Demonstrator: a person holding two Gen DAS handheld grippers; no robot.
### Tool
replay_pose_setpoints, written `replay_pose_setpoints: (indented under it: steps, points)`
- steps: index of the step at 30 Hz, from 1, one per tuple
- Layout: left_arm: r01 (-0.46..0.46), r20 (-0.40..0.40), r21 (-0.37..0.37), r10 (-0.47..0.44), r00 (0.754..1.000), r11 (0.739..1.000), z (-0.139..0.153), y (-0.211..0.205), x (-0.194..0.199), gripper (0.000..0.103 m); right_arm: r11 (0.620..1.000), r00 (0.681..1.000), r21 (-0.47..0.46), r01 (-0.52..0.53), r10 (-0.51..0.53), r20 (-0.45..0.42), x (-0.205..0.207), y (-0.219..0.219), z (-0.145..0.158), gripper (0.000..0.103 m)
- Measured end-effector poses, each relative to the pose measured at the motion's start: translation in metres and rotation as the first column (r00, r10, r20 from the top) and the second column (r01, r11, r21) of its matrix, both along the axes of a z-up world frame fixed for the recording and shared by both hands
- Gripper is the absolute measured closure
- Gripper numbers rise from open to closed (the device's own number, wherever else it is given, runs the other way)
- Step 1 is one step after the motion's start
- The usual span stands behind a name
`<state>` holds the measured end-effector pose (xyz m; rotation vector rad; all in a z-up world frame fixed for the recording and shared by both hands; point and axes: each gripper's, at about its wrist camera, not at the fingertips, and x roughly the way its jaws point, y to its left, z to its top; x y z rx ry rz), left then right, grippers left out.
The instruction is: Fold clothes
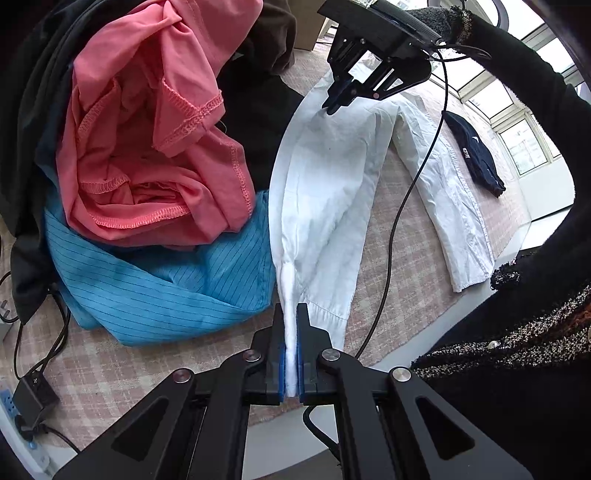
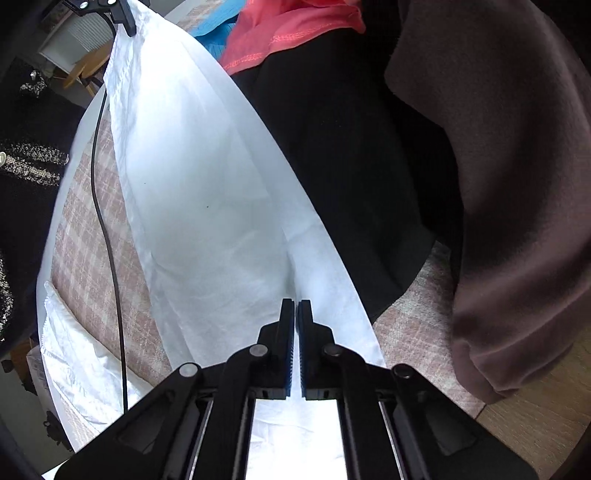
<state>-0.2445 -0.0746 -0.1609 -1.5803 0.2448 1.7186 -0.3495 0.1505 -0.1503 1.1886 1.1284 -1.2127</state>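
A white shirt (image 1: 328,177) lies stretched over the pink checked tablecloth (image 1: 402,236). My left gripper (image 1: 291,314) is shut on a bunched edge of the shirt at its near end. My right gripper (image 1: 338,99) is at the shirt's far end, shut on its edge. In the right wrist view my right gripper (image 2: 296,308) has its jaws together on the white shirt (image 2: 207,192), which runs up to my left gripper (image 2: 125,22) at the top left. One sleeve (image 1: 447,192) lies spread to the right.
A pile of clothes sits left of the shirt: a coral top (image 1: 147,140), a blue striped garment (image 1: 159,284) and black clothes (image 1: 255,110). A navy garment (image 1: 476,155) lies far right. A brown garment (image 2: 517,184) hangs at right. A black cable (image 1: 406,206) crosses the shirt.
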Motion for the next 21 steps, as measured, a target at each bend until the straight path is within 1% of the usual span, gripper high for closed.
replay_pose_setpoints:
  steps: [3, 5, 6, 7, 9, 11, 12, 13, 15, 17, 19, 20, 21]
  points:
    - [-0.004, -0.001, 0.004, 0.004, 1.000, 1.000, 0.002, -0.001, 0.000, 0.100, 0.997, 0.997, -0.037, 0.060, -0.062, -0.053, -0.019, 0.002, 0.020, 0.101]
    - [0.003, 0.000, 0.006, -0.003, 1.000, 1.000, 0.002, 0.000, 0.001, 0.100, 0.993, 0.991, -0.047, 0.110, -0.113, -0.065, -0.035, 0.002, 0.027, 0.101]
    - [0.004, 0.001, 0.002, -0.004, 1.000, 1.000, 0.002, 0.001, 0.002, 0.100, 0.990, 0.991, -0.036, 0.133, -0.134, -0.025, -0.043, 0.002, 0.027, 0.101]
    - [0.002, 0.003, -0.002, -0.002, 1.000, 1.000, 0.001, 0.001, 0.002, 0.100, 0.991, 0.991, -0.029, 0.129, -0.130, -0.017, -0.046, 0.000, 0.027, 0.101]
    - [-0.006, 0.006, -0.007, 0.006, 1.000, 1.000, 0.000, 0.001, 0.001, 0.100, 0.996, 0.992, -0.008, 0.086, -0.086, -0.089, -0.046, -0.006, 0.022, 0.100]
    - [-0.017, 0.010, -0.005, 0.017, 1.000, 1.000, 0.000, 0.000, 0.000, 0.100, 0.995, 0.994, 0.039, 0.092, -0.089, -0.058, -0.050, -0.012, 0.019, 0.100]
    - [-0.022, 0.014, -0.002, 0.022, 1.000, 1.000, 0.000, -0.001, -0.001, 0.100, 0.994, 0.994, 0.043, 0.105, -0.103, -0.039, -0.051, -0.013, 0.023, 0.100]
    - [-0.025, 0.016, 0.002, 0.025, 1.000, 1.000, 0.000, -0.002, -0.002, 0.100, 0.992, 0.993, 0.045, 0.118, -0.117, -0.021, -0.052, -0.014, 0.027, 0.100]
    - [-0.029, 0.011, 0.008, 0.029, 1.000, 1.000, 0.002, -0.004, -0.004, 0.100, 0.989, 0.987, 0.021, 0.144, -0.145, 0.061, -0.052, -0.009, 0.043, 0.100]
    - [-0.043, 0.004, 0.030, 0.043, 0.999, 0.999, 0.008, -0.006, -0.007, 0.100, 0.982, 0.980, 0.013, 0.188, -0.189, 0.067, -0.052, 0.002, 0.057, 0.099]
    - [-0.069, 0.000, 0.077, 0.069, 0.998, 0.995, 0.019, -0.008, -0.015, 0.100, 0.954, 0.953, 0.003, 0.299, -0.298, 0.044, -0.058, 0.025, 0.071, 0.098]
    - [-0.081, -0.002, 0.101, 0.082, 0.997, 0.992, 0.025, -0.009, -0.019, 0.100, 0.935, 0.934, -0.003, 0.355, -0.355, 0.032, -0.062, 0.037, 0.078, 0.098]
    - [-0.086, -0.017, 0.111, 0.088, 0.996, 0.990, 0.032, -0.009, -0.023, 0.100, 0.907, 0.907, -0.014, 0.422, -0.421, 0.017, -0.062, 0.053, 0.085, 0.098]
